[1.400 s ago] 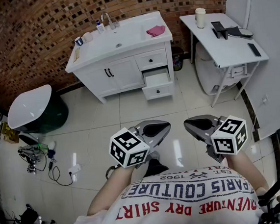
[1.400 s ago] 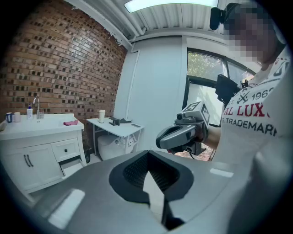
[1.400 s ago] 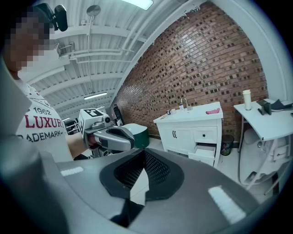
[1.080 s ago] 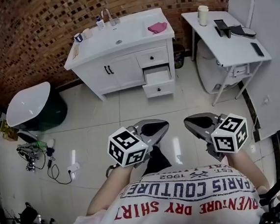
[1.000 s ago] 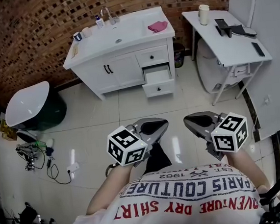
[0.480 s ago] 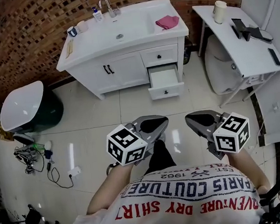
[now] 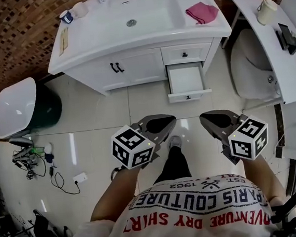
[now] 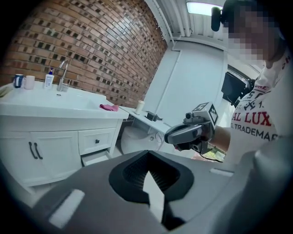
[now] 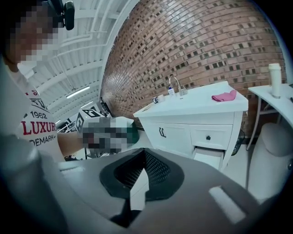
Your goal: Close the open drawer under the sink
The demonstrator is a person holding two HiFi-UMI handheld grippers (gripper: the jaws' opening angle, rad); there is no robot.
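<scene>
1. Shows, in the head view, the open drawer [image 7: 187,80] pulled out of the white vanity [image 7: 132,65], on the right side of it and below the sink [image 7: 148,11].
2. Looks white inside, with a small dark knob on the front panel.
3. Sits directly under a shut small drawer [image 7: 186,54] with the same kind of knob, and to the right of the two cabinet doors [image 7: 116,69].
4. Holds the left gripper [image 7: 159,123] above the tiled floor [image 7: 101,120], well apart from the open drawer, with the jaws pressed together and nothing between them.
5. Holds the right gripper [image 7: 218,120] just beside the left one at a similar level, also with the jaws together on nothing.
6. Points both grippers toward the vanity. Shows, in the right gripper view, the open drawer ahead and a little to the right, sticking out from the vanity front.
7. Carries on the vanity top a pink cloth [image 7: 202,12] to the right of the sink, and a mug [image 7: 66,16] near the back left corner.
8. Has at the right a white table [image 7: 256,24] with a pale cup [image 7: 268,10] on it.
9. Has at the left a white and dark green tub [image 7: 16,107], with cables [image 7: 35,160] on the floor near it.
</scene>
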